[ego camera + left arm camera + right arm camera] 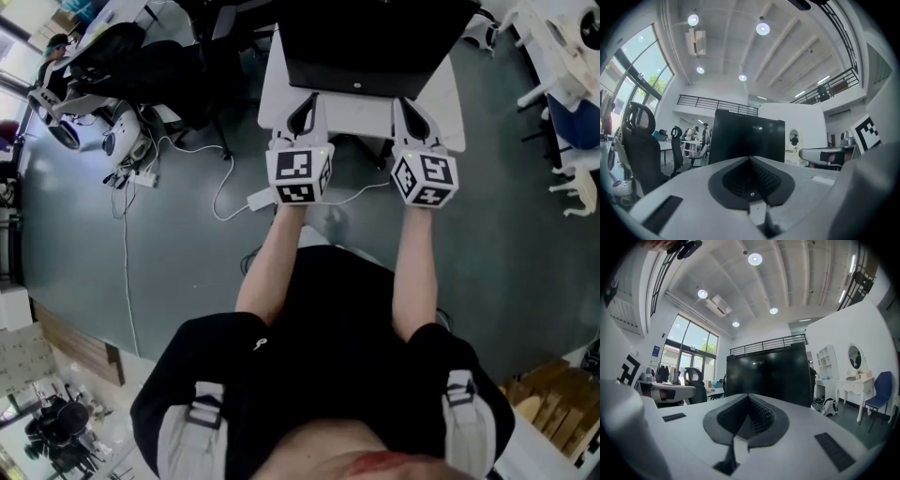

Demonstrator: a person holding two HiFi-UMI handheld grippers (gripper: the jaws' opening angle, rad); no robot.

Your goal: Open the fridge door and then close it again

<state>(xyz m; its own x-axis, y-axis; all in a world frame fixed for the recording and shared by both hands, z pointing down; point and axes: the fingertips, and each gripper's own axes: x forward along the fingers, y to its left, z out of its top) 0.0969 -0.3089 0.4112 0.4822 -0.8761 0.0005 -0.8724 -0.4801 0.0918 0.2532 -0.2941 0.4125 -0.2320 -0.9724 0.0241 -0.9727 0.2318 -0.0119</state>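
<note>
A black fridge [370,42] stands ahead of me with its door closed; it fills the middle of the left gripper view [747,140] and of the right gripper view [768,376]. My left gripper [302,111] is held level and points at the fridge front, a short way off it, jaws shut with nothing between them. My right gripper [412,114] sits beside it on the right, also level, shut and empty. Neither gripper touches the fridge. The fridge's handle is not visible.
Cables [220,192] and a white adapter [260,200] lie on the grey floor left of my arms. Black office chairs [141,56] and gear stand at the left. White furniture [562,56] and a blue chair [877,397] stand at the right.
</note>
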